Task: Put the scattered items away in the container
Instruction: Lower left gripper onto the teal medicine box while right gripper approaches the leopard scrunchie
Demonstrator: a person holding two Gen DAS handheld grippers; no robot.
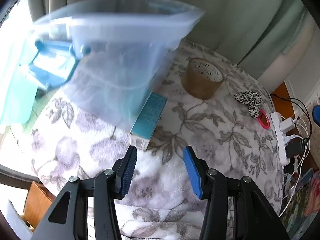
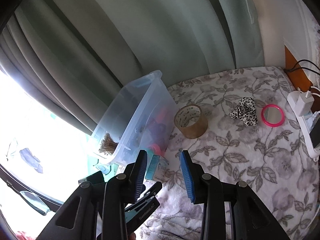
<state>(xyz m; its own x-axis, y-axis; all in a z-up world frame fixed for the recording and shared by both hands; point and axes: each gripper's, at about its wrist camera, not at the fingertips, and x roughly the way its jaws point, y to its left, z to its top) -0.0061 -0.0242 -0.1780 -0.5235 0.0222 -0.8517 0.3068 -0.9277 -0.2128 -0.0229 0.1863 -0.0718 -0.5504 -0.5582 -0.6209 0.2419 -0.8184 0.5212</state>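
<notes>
Grippers on both sides hang spread and empty over the floral blanket [image 2: 250,160]: the left gripper [image 1: 160,172] sits just short of the teal box [image 1: 149,118], which lies against the base of the clear plastic container [image 1: 112,60], and the right gripper [image 2: 164,176] hovers near that same box [image 2: 158,168]. In the right wrist view the container [image 2: 136,110] stands at the blanket's edge, by the curtain, with small items already inside. Beside it stands the brown tape roll [image 2: 191,121], and farther along the blanket lie the leopard-print scrunchie [image 2: 244,111] and, just beside that, the pink round mirror [image 2: 272,115], with a white power strip [image 2: 300,108] at the far edge.
</notes>
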